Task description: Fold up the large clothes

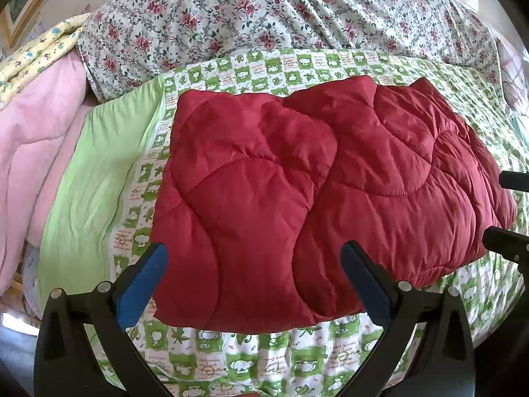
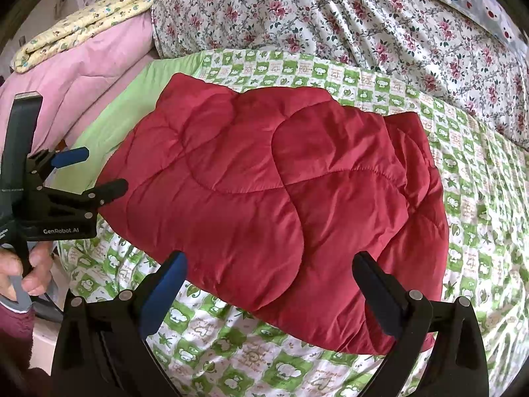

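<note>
A red quilted padded garment [image 1: 314, 192] lies folded into a thick rectangle on the green-and-white checked bedcover [image 1: 251, 360]. It also shows in the right wrist view [image 2: 271, 198]. My left gripper [image 1: 254, 258] is open and empty, hovering just above the garment's near edge. My right gripper [image 2: 267, 264] is open and empty above the garment's near right part. The right gripper's fingers [image 1: 509, 241] show at the right edge of the left wrist view. The left gripper [image 2: 99, 172] shows at the garment's left edge in the right wrist view, held by a hand.
A floral duvet [image 1: 264, 16] is heaped behind the garment. A pink quilt [image 1: 43, 152] and a yellow printed blanket [image 1: 36, 53] are stacked at the left. A plain green fabric band [image 1: 96, 172] borders the bedcover. The bed's near edge runs just below the grippers.
</note>
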Tool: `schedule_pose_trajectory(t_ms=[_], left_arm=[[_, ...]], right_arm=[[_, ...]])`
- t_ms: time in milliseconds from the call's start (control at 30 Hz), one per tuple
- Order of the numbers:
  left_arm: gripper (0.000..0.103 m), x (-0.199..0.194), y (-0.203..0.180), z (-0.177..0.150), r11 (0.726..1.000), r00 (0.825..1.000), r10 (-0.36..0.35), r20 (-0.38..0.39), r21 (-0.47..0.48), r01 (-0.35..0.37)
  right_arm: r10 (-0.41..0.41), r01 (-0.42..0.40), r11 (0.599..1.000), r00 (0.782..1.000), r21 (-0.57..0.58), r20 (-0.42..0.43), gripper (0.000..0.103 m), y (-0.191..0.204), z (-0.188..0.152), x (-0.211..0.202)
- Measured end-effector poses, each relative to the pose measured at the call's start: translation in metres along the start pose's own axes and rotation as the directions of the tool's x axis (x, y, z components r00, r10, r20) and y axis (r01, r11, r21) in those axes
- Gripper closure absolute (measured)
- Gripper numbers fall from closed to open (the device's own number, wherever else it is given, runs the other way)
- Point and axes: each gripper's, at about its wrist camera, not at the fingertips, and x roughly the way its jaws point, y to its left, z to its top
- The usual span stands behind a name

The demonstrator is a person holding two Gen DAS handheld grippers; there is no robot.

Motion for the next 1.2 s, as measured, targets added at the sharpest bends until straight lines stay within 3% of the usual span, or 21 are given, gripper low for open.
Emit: schedule_pose_trajectory(t_ms=[1200], left_arm=[[0.000,0.0049,0.0001,0.0088,1.000,1.000,-0.003,0.004,0.000,0.003]], right_arm=[[-0.002,0.002,1.000,1.000,0.004,-0.008,0.002,-0.0043,0.0083,0.0065]])
